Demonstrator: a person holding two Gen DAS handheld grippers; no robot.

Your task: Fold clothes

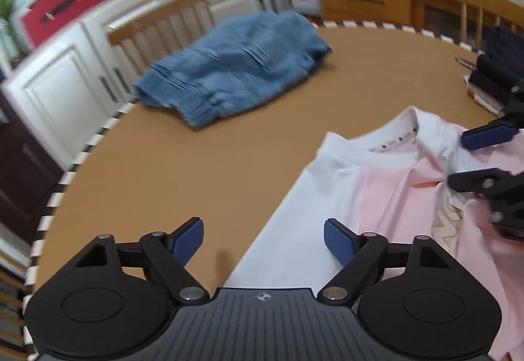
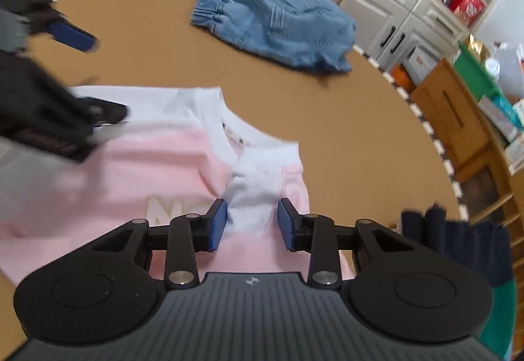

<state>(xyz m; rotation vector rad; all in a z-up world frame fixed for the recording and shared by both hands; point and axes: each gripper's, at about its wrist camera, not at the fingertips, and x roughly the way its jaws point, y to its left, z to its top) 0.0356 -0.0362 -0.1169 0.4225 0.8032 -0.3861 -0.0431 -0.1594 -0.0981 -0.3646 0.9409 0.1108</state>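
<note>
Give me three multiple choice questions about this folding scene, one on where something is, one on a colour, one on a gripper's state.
1. Where do the jeans lie? A) on a chair B) on the table's far side C) on the floor
2. The shirt is: A) pink and white B) green C) grey
3. The left gripper is: A) shut on the shirt B) open, holding nothing C) shut on the jeans

Key: 1 B, they rest on the table beyond the shirt. 2 A, white shoulders over a pink body. 3 B, its fingers stand wide apart with nothing between them.
</note>
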